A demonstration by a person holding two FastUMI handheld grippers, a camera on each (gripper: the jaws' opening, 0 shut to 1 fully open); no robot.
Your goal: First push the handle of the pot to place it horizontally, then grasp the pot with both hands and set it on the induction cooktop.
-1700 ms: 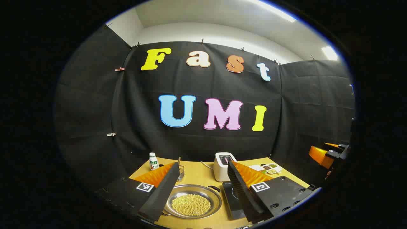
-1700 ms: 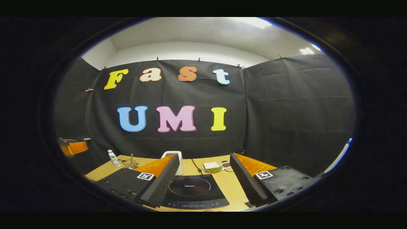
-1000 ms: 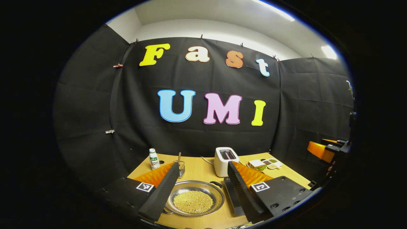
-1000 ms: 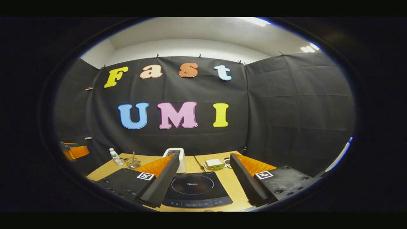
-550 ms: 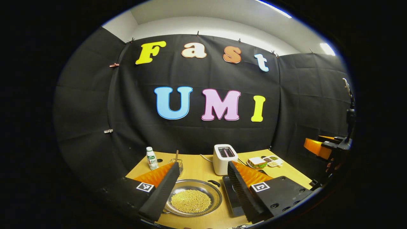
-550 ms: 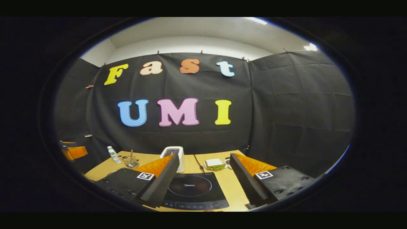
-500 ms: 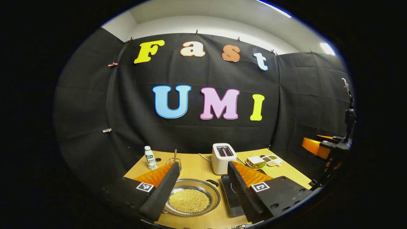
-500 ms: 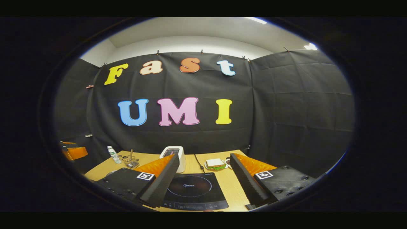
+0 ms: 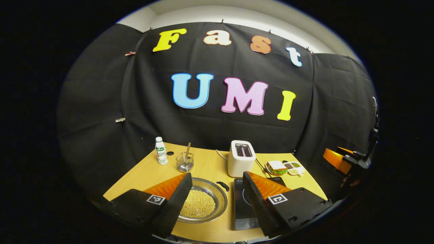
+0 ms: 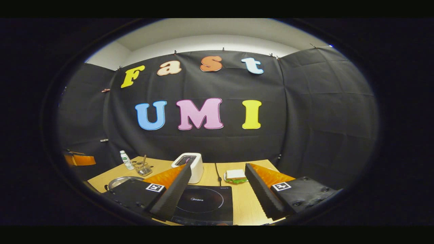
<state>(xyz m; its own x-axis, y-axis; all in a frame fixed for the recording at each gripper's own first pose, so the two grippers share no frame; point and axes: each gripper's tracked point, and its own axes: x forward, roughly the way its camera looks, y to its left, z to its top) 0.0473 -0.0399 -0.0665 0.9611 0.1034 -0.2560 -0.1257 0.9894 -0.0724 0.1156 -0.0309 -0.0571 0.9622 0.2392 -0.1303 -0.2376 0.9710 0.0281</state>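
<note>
Both tongs wide open, empty, above the desk.
Left tongs (image 9: 217, 200) should nudge the shallow steel pot's (image 9: 203, 205) black loop handle (image 9: 222, 185) sideways gently; right tongs (image 10: 217, 198) wait.

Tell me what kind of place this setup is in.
Likely a mock kitchen in a recording booth: a wooden table carries an induction cooktop, a toaster and a pot of yellow beans.

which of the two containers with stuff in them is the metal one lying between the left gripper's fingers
The pot of yellow beads: a wide, shallow steel pan with a black handle, framed by the left gripper. The other, a divided snack tray, is small, white and far off by the sandwich.
</note>
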